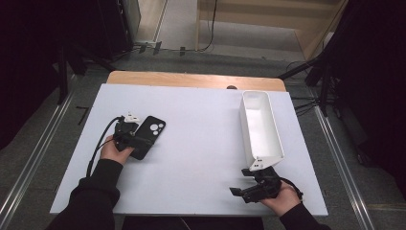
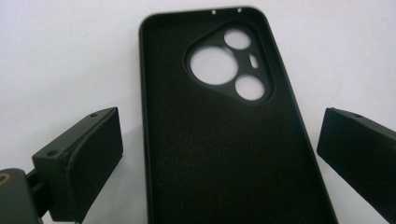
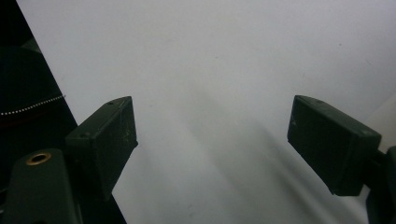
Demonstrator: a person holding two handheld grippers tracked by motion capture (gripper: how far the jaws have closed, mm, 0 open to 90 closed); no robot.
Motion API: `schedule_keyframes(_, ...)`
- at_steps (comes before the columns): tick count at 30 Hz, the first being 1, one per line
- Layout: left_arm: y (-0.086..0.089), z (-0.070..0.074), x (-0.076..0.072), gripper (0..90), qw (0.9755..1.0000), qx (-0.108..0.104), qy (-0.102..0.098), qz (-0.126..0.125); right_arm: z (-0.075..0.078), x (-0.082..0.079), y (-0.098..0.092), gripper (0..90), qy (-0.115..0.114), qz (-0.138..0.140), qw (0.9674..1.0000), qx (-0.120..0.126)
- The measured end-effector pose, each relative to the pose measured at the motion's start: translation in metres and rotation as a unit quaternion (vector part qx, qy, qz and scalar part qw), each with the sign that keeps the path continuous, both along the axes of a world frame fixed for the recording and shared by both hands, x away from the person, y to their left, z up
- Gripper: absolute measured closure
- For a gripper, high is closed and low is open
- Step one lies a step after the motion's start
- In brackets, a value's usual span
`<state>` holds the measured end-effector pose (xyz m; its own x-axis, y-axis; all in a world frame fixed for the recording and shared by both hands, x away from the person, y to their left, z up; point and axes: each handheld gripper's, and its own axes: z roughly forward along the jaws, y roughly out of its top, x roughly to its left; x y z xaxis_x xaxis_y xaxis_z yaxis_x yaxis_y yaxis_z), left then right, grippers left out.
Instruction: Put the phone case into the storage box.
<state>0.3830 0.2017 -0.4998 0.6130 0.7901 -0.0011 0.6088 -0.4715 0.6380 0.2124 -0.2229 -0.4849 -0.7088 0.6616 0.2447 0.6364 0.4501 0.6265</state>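
Straddling the black phone case [image 2: 224,135] with wide jaws, the left gripper [image 1: 128,135] is likely lining up a grasp needing closure, while the right gripper [image 1: 251,188] is idling, also wide.

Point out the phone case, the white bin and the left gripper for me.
phone case [image 2: 219,154]: left gripper view, on its dark inner lining below the camera cutout.
white bin [image 1: 260,125]: high view, on its inside floor.
left gripper [image 2: 219,149]: left gripper view, midway between its open fingers, over the case.
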Motion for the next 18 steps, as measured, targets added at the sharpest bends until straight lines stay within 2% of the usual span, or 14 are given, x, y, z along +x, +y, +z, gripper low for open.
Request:
schedule_keyframes(4,-0.0063,-0.0040,-0.0017,0.0,0.9997,0.021,-0.008,-0.003,0.0000,0.0000,0.0002,14.2,0.000,-0.001,1.0000,0.000)
schedule_keyframes(11,-0.0076,-0.0048,-0.0034,0.0,0.9998,0.019,-0.008,0.005,-0.0005,0.0002,0.0001,14.2,-0.001,0.000,1.0000,-0.002)
schedule_keyframes(15,-0.0061,-0.0070,-0.0059,0.0,0.9997,0.011,-0.019,0.008,-0.0005,-0.0001,0.0007,14.2,0.001,-0.002,1.0000,-0.003)
schedule_keyframes(18,-0.0068,-0.0064,-0.0063,0.8,0.9996,0.013,-0.020,0.015,-0.0005,-0.0005,0.0012,14.2,0.003,-0.002,1.0000,-0.003)
